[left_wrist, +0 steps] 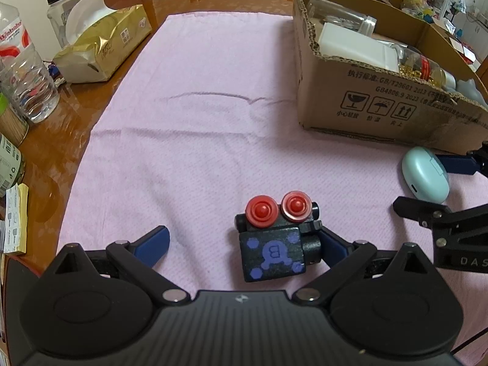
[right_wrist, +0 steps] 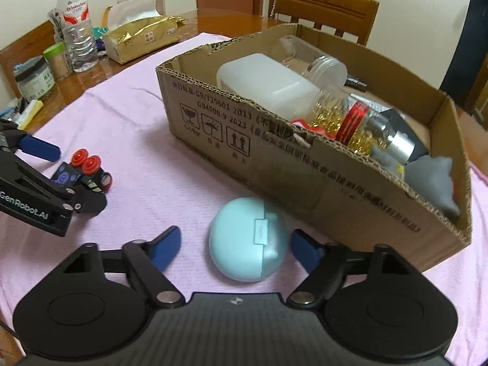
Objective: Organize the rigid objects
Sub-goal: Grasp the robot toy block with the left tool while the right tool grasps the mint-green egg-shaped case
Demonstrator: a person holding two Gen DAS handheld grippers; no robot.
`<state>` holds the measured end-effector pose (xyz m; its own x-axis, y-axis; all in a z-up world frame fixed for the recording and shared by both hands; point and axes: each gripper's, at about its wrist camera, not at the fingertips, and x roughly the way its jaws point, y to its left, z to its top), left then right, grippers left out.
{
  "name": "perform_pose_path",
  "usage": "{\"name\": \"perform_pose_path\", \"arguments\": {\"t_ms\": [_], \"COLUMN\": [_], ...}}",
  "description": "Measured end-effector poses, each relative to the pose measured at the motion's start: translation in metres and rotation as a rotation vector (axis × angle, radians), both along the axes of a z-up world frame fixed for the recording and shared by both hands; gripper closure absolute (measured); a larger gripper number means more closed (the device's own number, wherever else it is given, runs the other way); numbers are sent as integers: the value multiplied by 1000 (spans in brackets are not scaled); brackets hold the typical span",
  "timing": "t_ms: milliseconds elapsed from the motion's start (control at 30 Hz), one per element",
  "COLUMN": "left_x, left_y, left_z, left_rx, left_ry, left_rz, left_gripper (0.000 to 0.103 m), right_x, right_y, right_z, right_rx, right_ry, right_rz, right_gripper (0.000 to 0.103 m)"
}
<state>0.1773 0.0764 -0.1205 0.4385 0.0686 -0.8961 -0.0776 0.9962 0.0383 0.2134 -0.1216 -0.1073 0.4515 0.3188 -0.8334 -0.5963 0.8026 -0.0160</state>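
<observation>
Right wrist view: right gripper (right_wrist: 233,245) unclenched around teal case (right_wrist: 248,239), pads not touching; center, squeeze evenly, then lift toward cardboard box (right_wrist: 305,158).

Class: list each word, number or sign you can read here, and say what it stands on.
"GenRobot.AI": left claw body.
"DAS": right claw body, cut off.
"B": black toy block.
"GB/T29601 2013", "GB4806.9 2023", fragile, umbrella and arrows signs: cardboard box.
Water bottle label: blurred.
</observation>
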Motion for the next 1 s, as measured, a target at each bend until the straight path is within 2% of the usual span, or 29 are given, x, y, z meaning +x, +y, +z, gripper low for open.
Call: {"name": "perform_pose_path", "arguments": {"t_ms": [167,233,400,467,633,700,767,867,1000], "left_x": [-2,-5,-10,-11,-9,-5,-2,1,1], "left_y": [-3,-6,-10,-14,-25,-29,-37,-51,-56], "left_z": [1,3,9,11,11,11,12,10,11], "left_rx": [12,7,-34,-41,-25,-49,-63,-39,-33], "left_ry": [4,3,7,6,-15,-22,-23,-29,-29], "left_rz": [0,-4,-9,-30,-94,-127,-175,-237,-257], "left_gripper": [5,12,37,41,44,52,52,52,50], "right_x": [-1,-1,-7,-10,-18,-22,-25,-27,-26], "right_y": [-1,-3,-12,-17,-30,-36,-41,-46,-47], "right_z": [2,3,4,4,6,7,7,8,8], "right_rx": [-4,-1,-7,-9,-22,-26,-27,-25,-25], "right_ry": [-25,-20,-17,-10,0,7,15,22,27], "right_rz": [-21,-41,-88,-108,-151,-170,-188,-202,-204], "right_gripper": [44,45,45,45,45,45,45,45,44]}}
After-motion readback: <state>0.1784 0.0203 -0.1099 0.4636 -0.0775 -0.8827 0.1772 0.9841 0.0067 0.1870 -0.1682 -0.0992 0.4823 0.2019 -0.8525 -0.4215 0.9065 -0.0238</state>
